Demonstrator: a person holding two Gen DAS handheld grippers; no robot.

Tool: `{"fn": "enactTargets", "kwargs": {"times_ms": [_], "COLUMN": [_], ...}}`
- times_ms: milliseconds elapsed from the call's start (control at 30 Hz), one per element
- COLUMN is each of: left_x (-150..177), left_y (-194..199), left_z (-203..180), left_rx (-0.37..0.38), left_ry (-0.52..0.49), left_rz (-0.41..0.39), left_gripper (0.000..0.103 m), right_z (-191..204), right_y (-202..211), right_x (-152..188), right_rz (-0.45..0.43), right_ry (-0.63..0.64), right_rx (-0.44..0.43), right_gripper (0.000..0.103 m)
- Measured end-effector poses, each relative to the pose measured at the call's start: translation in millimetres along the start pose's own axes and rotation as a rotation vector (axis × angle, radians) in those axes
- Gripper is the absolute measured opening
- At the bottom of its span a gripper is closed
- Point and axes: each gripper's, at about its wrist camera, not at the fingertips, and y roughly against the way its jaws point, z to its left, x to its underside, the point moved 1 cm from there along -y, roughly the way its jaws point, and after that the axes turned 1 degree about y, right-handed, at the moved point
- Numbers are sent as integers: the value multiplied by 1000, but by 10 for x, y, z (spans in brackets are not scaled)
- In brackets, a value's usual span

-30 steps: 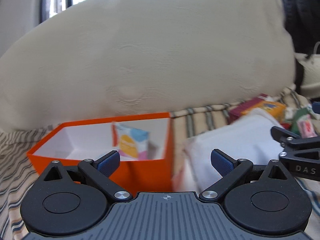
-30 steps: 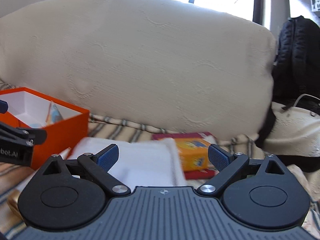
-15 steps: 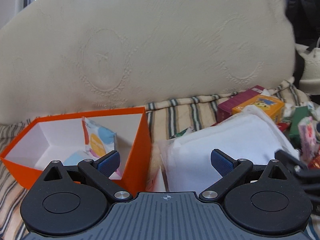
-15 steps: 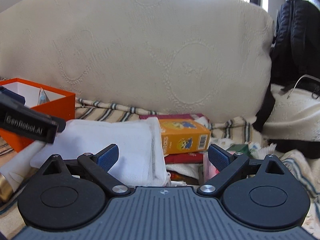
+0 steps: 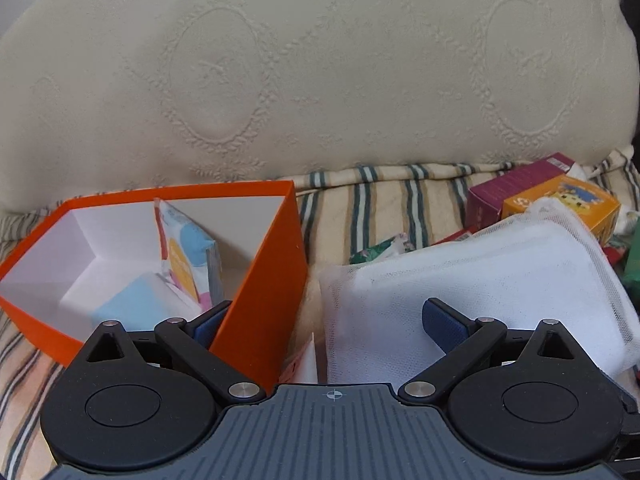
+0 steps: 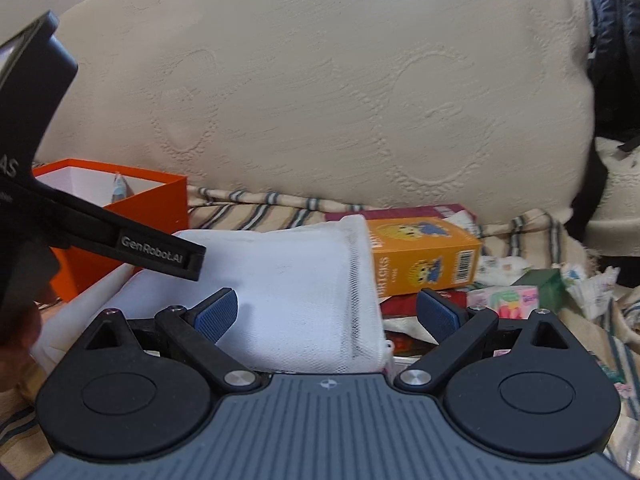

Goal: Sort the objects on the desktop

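Observation:
An orange box [image 5: 264, 280] with a white inside stands on a striped cloth and holds a colourful packet [image 5: 188, 252] and a pale blue item. My left gripper [image 5: 328, 322] is open, straddling the box's near right corner, its right finger over a white mesh bag [image 5: 480, 280]. My right gripper [image 6: 326, 314] is open over the same mesh bag [image 6: 288, 272], with nothing gripped. The left gripper's black body [image 6: 160, 252] crosses the left of the right wrist view. An orange carton [image 6: 424, 256] lies behind the bag, on a maroon box [image 6: 400, 213].
A big cream cushion [image 5: 320, 72] walls off the back. Right of the bag lie a pink packet [image 6: 508, 296], a green box [image 6: 548, 284] and small wrappers. A dark backpack [image 6: 616, 40] stands at the far right. Striped cloth [image 5: 380, 204] shows between box and cartons.
Both grippers have dropped lower and closer to the mesh bag and the orange box. The left gripper's body now fills more of the right wrist view's left side.

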Motion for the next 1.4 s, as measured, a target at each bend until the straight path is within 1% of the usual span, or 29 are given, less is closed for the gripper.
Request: {"fn": "enactTargets", "kwargs": {"times_ms": [200,267,300,333,367,400,467,567,733,800,900,1000,1133,1200,1233,1333,1400], "left_x": [-10,-22,-25,-18,-7,4,23,24,18,1,2,17,15,-21,-40,-80,-65], "left_y": [-45,-51,-52,-51,-46,-38,-19,14,130,167,207,271,414,494,530,567,527], "left_z": [-32,-49,-52,-50,-43,-36,-18,18,26,30,32,47,139,217,243,256,168], "left_rx": [-12,-7,-5,-4,-3,2,8,14,1,19,19,9,-33,-12,14,116,147], "left_ry": [-7,-10,-12,-13,-14,-18,-24,-12,-23,-19,-12,-14,14,46,61,90,74], "left_rz": [6,5,6,5,4,3,0,-2,-39,-34,-30,-36,-89,-99,-94,-43,4], "left_gripper": [103,103,103,103,103,102,100,98,96,94,95,95,95,95,95,96,96], "right_z": [-5,4,1,-8,-22,-36,-49,-33,-98,-108,-156,-226,-390,-445,-470,-509,-520], "right_y": [-69,-69,-78,-95,-120,-148,-161,-148,-75,-26,61,138,231,257,273,294,321], "right_x": [0,2,1,0,1,1,7,5,1,5,-4,16,58,70,75,84,102], "right_rz": [42,51,62,75,92,110,119,111,93,80,59,54,48,45,41,37,34], "right_ry": [-21,-24,-30,-38,-50,-65,-77,-72,-93,-95,-108,-108,-160,-174,-179,-194,-193], "right_rx": [-30,-45,-53,-59,-66,-85,-108,-99,-84,-73,-50,-22,2,13,18,27,29], "right_gripper": [95,84,62,34,19,8,7,7,5,5,5,5,4,4,4,4,4]}}
